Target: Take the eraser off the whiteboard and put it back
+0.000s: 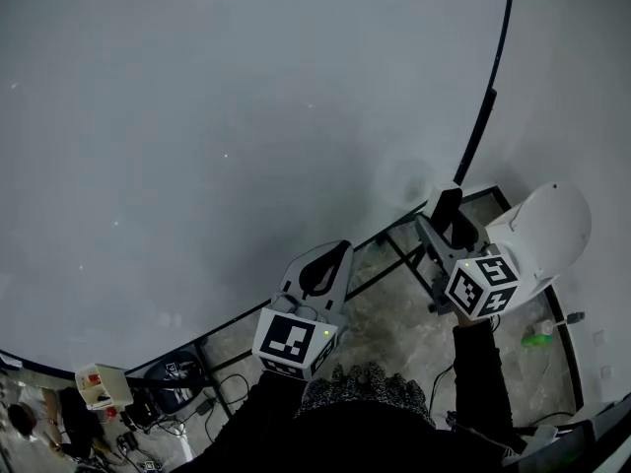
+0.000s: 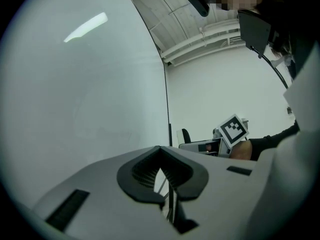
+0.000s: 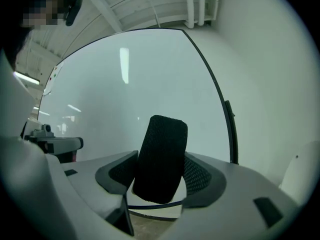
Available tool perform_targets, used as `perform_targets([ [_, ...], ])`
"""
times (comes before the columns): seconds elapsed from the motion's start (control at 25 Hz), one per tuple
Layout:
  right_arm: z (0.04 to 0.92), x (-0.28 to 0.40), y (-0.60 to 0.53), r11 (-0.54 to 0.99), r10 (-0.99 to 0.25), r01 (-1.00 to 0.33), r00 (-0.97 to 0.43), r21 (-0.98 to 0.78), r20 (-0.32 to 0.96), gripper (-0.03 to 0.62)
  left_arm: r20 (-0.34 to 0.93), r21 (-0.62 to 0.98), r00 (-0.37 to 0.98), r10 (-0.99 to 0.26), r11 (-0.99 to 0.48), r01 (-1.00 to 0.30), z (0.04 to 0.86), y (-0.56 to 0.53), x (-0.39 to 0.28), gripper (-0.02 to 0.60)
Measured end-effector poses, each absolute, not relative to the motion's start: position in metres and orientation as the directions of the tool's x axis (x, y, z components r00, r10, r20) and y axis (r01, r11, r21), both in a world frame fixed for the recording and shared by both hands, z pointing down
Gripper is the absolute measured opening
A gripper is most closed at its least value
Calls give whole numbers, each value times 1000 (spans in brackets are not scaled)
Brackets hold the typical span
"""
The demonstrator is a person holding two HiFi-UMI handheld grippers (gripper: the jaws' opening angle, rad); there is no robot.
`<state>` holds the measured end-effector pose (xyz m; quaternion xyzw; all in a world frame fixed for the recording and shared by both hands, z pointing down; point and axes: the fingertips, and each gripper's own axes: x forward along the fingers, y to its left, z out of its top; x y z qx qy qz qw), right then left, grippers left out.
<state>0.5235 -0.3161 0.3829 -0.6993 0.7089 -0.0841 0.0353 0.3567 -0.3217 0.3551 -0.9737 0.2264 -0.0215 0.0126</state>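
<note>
My right gripper point(image 3: 158, 178): clamped on black rectangular felt eraser point(image 3: 162, 144), held before large white black-framed whiteboard point(image 1: 246, 116); contact with board unclear. My left gripper point(image 2: 167, 180): jaws together, empty. Status, my judgement: removal done, return pending.

The whiteboard point(image 1: 197, 116) is pale grey-white in a thin black frame point(image 1: 488, 106), the eraser point(image 3: 160, 159) black and finely grained, the left gripper point(image 2: 162, 171) and right gripper point(image 3: 160, 176) light grey with black ribbed pads point(image 3: 201, 176), their cubes point(image 1: 294, 341) black-and-white squares, and the floor point(image 1: 394, 333) mottled grey-brown.
</note>
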Motion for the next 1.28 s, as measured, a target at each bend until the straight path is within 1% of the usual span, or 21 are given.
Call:
perform_targets([
  [0.24,375,482,-285,-7,-997,-992,-2,-124,74,282,22,-39,911,-411,-911,-410,350,-303,327,6],
  [0.56,358,446,-246,-42,-998,-996,38,-73,52,282,15,-32,922,-387,-922,-386,348,-281,300,6],
  [0.84,348,441,-227,-34,-999,-998,32,-53,40,282,-12,-29,912,-410,-912,-410,339,-268,293,6],
  [1.28,332,451,-193,10,-1000,-1000,-10,-17,20,282,-13,-49,900,-435,-899,-435,334,-231,313,6],
])
